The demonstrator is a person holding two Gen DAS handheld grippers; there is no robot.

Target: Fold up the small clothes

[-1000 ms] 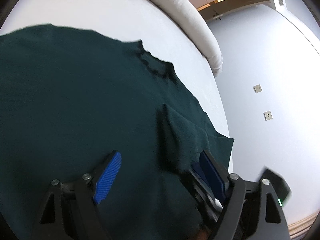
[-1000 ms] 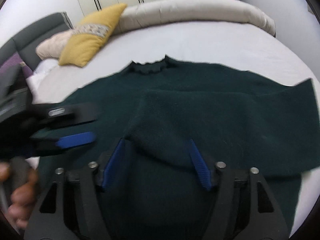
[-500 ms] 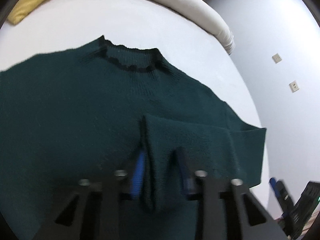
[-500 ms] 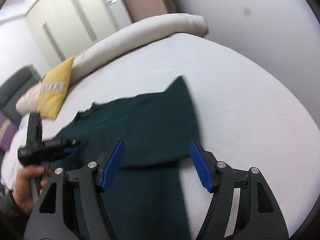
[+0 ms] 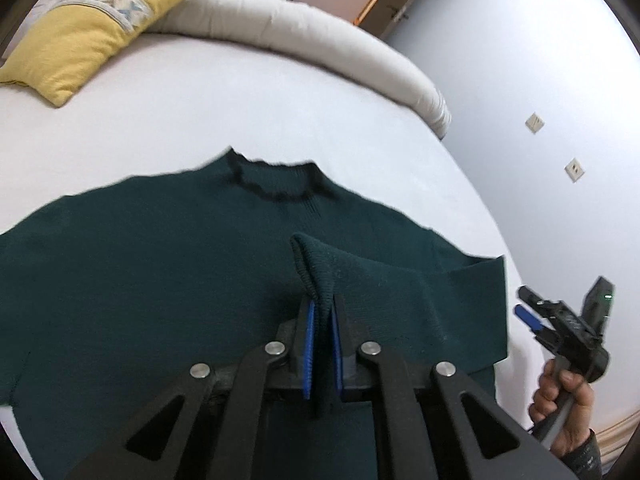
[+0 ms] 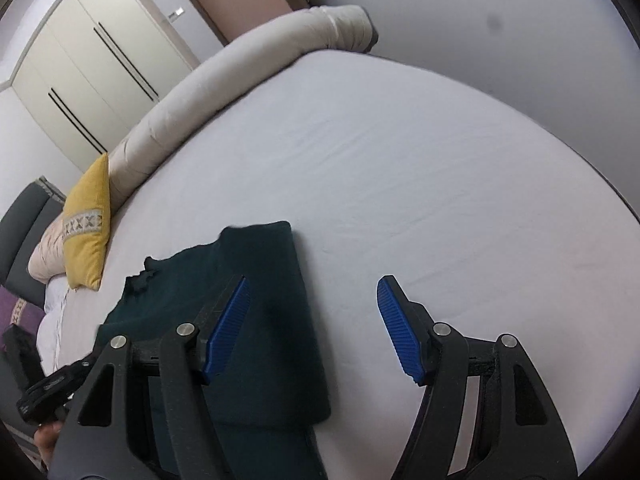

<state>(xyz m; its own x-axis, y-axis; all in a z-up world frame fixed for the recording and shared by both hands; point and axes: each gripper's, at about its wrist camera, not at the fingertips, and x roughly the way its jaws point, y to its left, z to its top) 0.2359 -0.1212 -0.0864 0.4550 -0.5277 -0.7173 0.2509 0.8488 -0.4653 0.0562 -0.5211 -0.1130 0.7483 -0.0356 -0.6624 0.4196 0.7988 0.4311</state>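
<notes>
A dark green knit sweater point(image 5: 160, 280) lies flat on the white bed, collar point(image 5: 276, 184) away from me. Its right sleeve is folded in over the chest. My left gripper point(image 5: 321, 320) has its jaws closing on that sleeve's ribbed cuff point(image 5: 316, 276), with the blue pads pressing it and lifting it slightly. My right gripper point(image 6: 312, 300) stands open and empty, off the sweater's point(image 6: 260, 280) right edge, above bare sheet. It also shows at the right in the left wrist view, as the right gripper point(image 5: 560, 320) in a hand.
A yellow pillow point(image 5: 92, 28) and a long rolled beige duvet point(image 5: 320, 48) lie along the far side of the bed. White sheet point(image 6: 400, 160) spreads to the right of the sweater. A wall with sockets point(image 5: 535, 122) stands close beyond the bed's right edge.
My left gripper went from open to shut on the sleeve cuff and rose a little. My right gripper swung right off the sweater, staying open.
</notes>
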